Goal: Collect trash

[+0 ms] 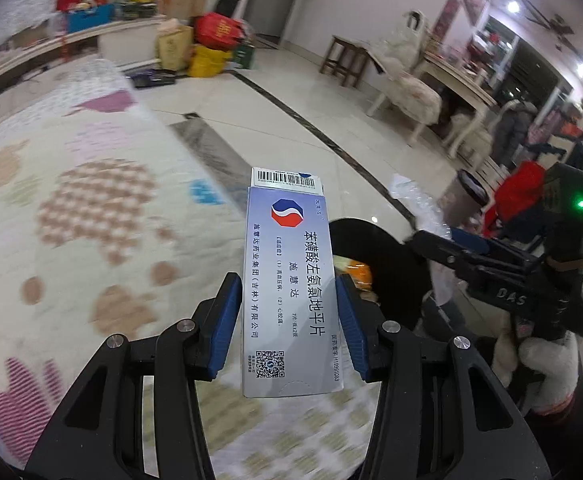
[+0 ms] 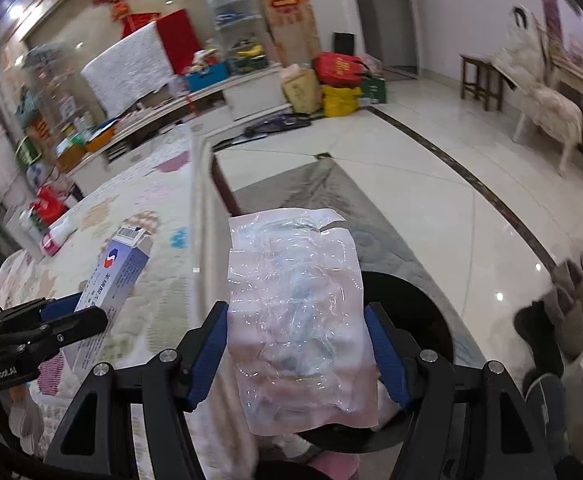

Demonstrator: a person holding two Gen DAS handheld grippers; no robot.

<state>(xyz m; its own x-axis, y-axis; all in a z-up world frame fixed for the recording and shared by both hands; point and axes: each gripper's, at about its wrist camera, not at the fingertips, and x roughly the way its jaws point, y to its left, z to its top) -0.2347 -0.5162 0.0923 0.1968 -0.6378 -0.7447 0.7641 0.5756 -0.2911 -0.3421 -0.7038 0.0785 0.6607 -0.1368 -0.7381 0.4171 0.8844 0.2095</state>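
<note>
My left gripper is shut on a blue-grey medicine box, which stands upright between the blue pads with its barcode flap at the top. It hangs over the edge of a table with a patterned cloth, beside the black trash bin. My right gripper is shut on a crumpled clear plastic wrapper, held above the bin's dark opening. The right wrist view also shows the left gripper and its box at the left. The right gripper's fingers reach in from the right of the left wrist view.
Some orange trash lies inside the bin. Glossy tiled floor stretches beyond it. Coloured bags are piled at the far wall, with a wooden stool and a white chair to the right. A dark shoe stands beside the bin.
</note>
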